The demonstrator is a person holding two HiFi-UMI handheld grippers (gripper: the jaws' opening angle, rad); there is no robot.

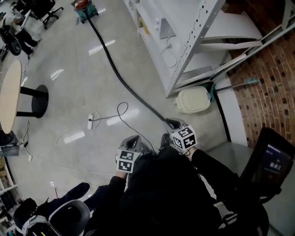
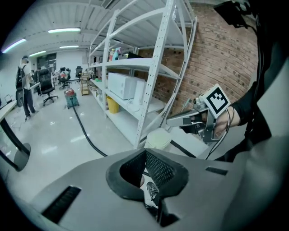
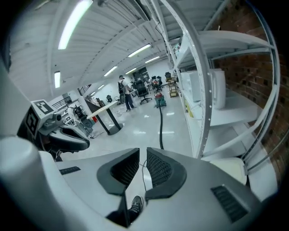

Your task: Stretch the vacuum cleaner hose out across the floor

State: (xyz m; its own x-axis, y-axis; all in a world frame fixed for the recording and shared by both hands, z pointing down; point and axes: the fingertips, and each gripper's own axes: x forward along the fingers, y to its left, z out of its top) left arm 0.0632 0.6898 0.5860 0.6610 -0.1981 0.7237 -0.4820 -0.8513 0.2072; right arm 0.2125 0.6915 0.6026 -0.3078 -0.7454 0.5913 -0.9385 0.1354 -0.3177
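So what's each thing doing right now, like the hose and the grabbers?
Vacuum hose, lying stretched out across the floor.
Vacuum cleaner, standing at the hose's far end.
Left gripper, shut, empty.
Right gripper, jaws slightly apart, empty.
Power strip, lying on the floor, cable looped.

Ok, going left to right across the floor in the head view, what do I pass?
Light wooden tabletop → white power strip → black vacuum hose → cream plastic container → red brick wall.
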